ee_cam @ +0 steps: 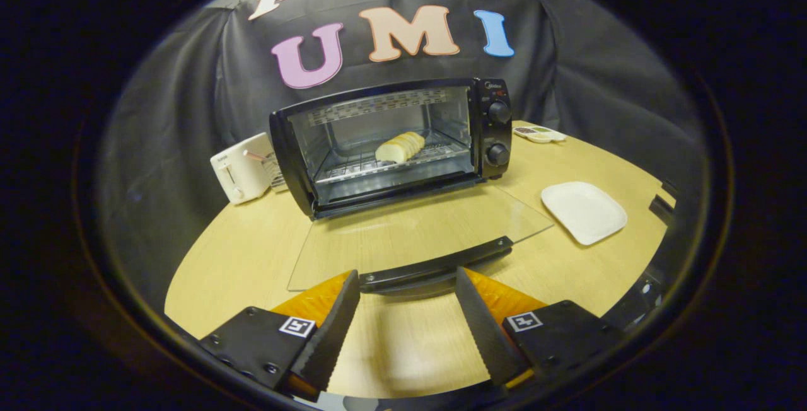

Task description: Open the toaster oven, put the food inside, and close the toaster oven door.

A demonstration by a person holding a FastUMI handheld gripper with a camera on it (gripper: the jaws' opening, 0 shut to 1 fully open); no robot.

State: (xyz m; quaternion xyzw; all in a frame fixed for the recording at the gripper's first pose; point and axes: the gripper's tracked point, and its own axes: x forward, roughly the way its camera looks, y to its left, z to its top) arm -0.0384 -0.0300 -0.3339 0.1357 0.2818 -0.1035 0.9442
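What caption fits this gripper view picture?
Bread sits on the rack inside the toaster oven; its glass door lies open, handle just ahead of the open gripper.

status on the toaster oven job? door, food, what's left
Done: the toaster oven is open, its glass door lying flat on the table, and the bread sits on the rack inside. In hand: nothing; the gripper is open, fingertips flanking the door handle. Left: lift the door shut.
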